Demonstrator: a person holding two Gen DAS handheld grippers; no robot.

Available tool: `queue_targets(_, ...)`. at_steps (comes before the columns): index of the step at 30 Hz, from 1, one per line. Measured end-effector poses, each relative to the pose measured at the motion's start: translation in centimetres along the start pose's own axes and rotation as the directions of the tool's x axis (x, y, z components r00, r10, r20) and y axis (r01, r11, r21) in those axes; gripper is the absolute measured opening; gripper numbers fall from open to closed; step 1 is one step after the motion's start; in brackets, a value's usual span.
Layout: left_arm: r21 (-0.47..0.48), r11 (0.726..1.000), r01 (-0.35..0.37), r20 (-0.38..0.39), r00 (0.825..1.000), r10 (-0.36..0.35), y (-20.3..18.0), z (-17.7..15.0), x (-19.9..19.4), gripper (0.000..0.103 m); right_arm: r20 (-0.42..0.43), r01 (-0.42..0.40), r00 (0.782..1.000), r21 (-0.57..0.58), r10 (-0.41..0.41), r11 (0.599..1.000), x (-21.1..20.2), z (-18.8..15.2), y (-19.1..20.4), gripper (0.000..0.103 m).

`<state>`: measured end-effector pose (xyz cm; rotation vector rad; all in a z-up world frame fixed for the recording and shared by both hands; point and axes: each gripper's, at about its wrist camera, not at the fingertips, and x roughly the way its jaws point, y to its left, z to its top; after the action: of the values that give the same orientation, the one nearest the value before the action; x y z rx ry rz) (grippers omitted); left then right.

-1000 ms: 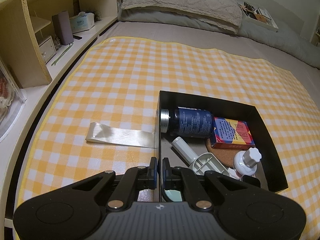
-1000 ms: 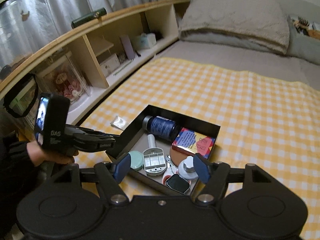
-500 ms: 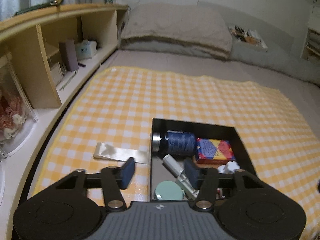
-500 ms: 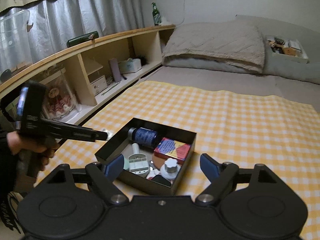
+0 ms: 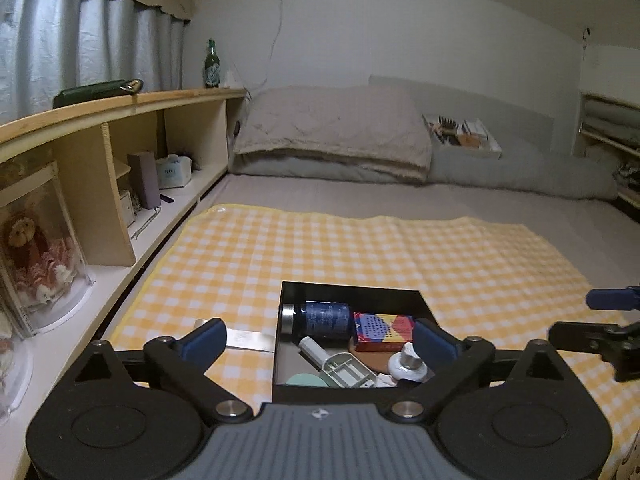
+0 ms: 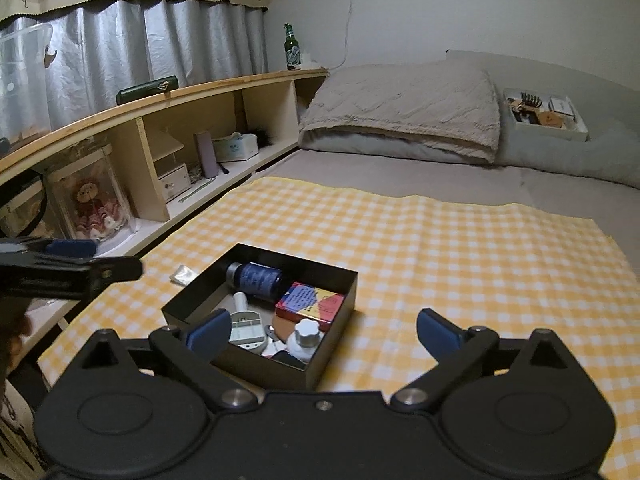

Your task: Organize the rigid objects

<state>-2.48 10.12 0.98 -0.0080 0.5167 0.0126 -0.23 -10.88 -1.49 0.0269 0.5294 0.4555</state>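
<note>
On the bed, a yellow checked cloth [image 6: 440,248] carries a black tray [image 6: 332,320] near its front left corner. Gathered inside lie a dark blue bottle [image 6: 258,278] on its side, a colourful box [image 6: 310,300], a white knobbed bottle [image 6: 306,338], a grey plastic piece [image 6: 246,328] and smaller bits, apparently collected there to tidy them. One silvery packet [image 6: 183,274] lies on the cloth just outside the tray's left wall. Left gripper [image 5: 318,338] and right gripper [image 6: 322,332] hover above, fingers just spread wide and released, grasping nothing. Sorting looks nearly finished.
</note>
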Motion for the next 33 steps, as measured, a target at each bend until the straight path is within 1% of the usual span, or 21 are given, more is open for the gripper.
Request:
queue_targets(4,-0.008,1.000,0.001,0.035,0.999,-0.001,-0.4,-1.1,-1.5,0.102,0.007,0.008,1.000,-0.011,-0.008,1.000,-0.1,-0.4,0.3,0.103)
queue_targets(8,-0.010,1.000,-0.004,0.049,0.999,0.005,-0.6,-1.9,-2.3,0.103,0.018,0.018,1.000,-0.021,-0.017,1.000,-0.2,-0.8,0.5,0.103)
queue_targets(11,-0.005,1.000,-0.021,0.051,0.998,0.021,-0.6,-2.3,-2.6,0.103,0.026,0.020,0.999,-0.020,-0.020,1.000,-0.4,-1.1,0.6,0.103)
queue_targets(15,0.023,0.998,-0.062,0.060,0.996,0.061,-1.0,-2.5,-2.8,0.103,0.033,0.025,0.999,-0.015,-0.025,1.000,-0.6,-1.4,0.7,0.103)
queue_targets(24,0.035,0.997,-0.066,0.045,0.997,0.064,-1.1,-2.8,-2.8,0.103,0.062,0.044,0.997,-0.019,-0.043,0.999,-1.0,-2.0,1.0,0.103)
queue_targets(33,0.041,0.996,-0.073,0.037,0.997,0.072,-1.1,-2.8,-2.6,0.103,0.074,0.041,0.996,-0.035,-0.038,0.999,-1.2,-2.1,1.3,0.103)
